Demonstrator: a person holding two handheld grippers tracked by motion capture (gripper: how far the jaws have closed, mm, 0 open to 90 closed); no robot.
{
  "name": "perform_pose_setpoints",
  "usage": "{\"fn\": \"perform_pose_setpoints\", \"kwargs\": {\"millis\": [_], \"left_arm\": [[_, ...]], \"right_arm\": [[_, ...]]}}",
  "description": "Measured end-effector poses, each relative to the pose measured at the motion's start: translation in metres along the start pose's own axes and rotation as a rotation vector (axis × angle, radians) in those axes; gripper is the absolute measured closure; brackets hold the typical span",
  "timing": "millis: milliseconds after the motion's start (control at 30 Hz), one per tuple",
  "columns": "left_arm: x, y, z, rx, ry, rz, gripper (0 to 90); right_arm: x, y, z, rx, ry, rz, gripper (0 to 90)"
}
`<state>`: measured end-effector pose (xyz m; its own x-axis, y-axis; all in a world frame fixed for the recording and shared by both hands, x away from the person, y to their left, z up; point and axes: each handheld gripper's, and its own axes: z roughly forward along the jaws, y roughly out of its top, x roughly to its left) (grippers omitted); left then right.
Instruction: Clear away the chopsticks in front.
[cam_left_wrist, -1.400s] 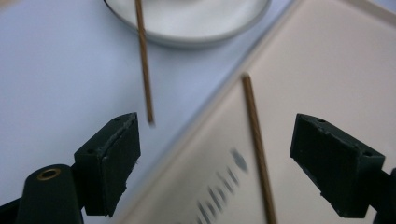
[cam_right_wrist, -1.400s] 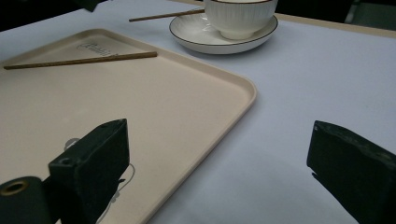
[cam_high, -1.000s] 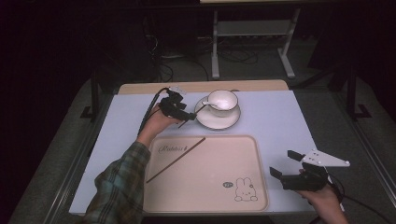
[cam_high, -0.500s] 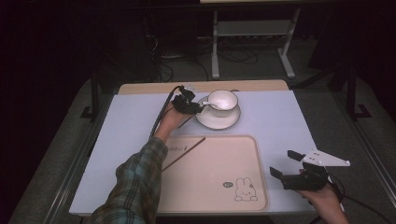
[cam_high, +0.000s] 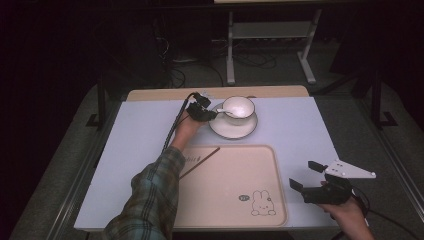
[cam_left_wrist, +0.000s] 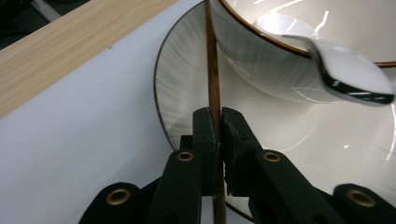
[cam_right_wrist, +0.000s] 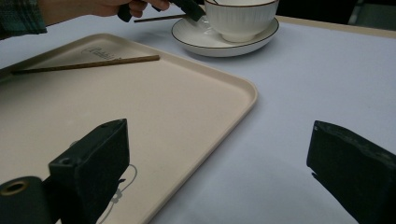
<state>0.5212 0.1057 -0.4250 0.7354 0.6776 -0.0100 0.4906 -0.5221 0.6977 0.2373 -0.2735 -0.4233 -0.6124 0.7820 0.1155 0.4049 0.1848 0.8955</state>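
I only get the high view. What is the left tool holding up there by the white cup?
Observer: The left tool is shut on a thin brown wooden chopstick, above the white saucer.
Operator: Is the cup plain?
Observer: No. The white ribbed cup has a thin brown line on its rim, and a glossy white ceramic spoon lies across that rim.
Operator: And the other tool?
Observer: The right tool is open, with nothing between its jaws.

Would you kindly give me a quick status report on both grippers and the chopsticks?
Left gripper shut on a chopstick over the saucer. Right gripper open, beside the tray. Second chopstick lies on the tray.
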Motion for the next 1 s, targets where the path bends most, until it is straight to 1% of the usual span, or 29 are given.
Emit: {"fn": "perform_pose_setpoints", "kwargs": {"millis": [167,200,267,400,500,567,667,733,767,800,867,1000], "left_arm": [[0.001,0.003,-0.010,-0.014,-0.004,-0.013,84.6],[0.002,0.003,-0.013,-0.014,-0.011,-0.034,84.6],[0.005,0.003,-0.020,-0.013,-0.009,-0.060,84.6],[0.010,-0.002,-0.035,0.006,0.009,-0.078,84.6],[0.014,-0.009,-0.048,0.014,0.014,-0.097,84.6],[0.017,-0.018,-0.060,0.016,0.025,-0.105,84.6],[0.018,-0.029,-0.074,0.008,0.020,-0.132,84.7],[0.018,-0.036,-0.082,0.013,0.023,-0.128,84.7],[0.018,-0.040,-0.087,0.015,0.023,-0.126,84.7],[0.017,-0.047,-0.094,0.010,0.020,-0.134,84.7],[0.015,-0.054,-0.103,0.007,0.015,-0.139,84.7],[0.006,-0.069,-0.120,0.000,0.005,-0.147,84.7]], "right_arm": [[0.000,0.000,0.000,0.000,0.001,0.000,5.1],[0.000,0.000,0.000,0.000,0.001,-0.001,5.1],[0.000,0.000,0.000,-0.002,0.000,-0.002,5.1],[0.001,0.000,0.000,-0.003,0.000,-0.005,5.1],[0.001,0.000,0.000,-0.002,0.000,-0.006,5.1],[0.001,0.000,0.000,-0.001,-0.001,-0.006,5.1],[0.002,0.000,0.000,0.001,-0.001,-0.006,5.1],[0.002,0.000,0.000,0.001,-0.001,-0.005,5.1],[0.002,0.000,0.000,0.001,-0.001,-0.006,5.1],[0.002,0.000,0.000,0.002,-0.001,-0.006,5.1],[0.003,0.000,0.001,0.002,-0.001,-0.007,5.1],[0.003,0.000,0.001,0.005,0.000,-0.010,5.1]]}}
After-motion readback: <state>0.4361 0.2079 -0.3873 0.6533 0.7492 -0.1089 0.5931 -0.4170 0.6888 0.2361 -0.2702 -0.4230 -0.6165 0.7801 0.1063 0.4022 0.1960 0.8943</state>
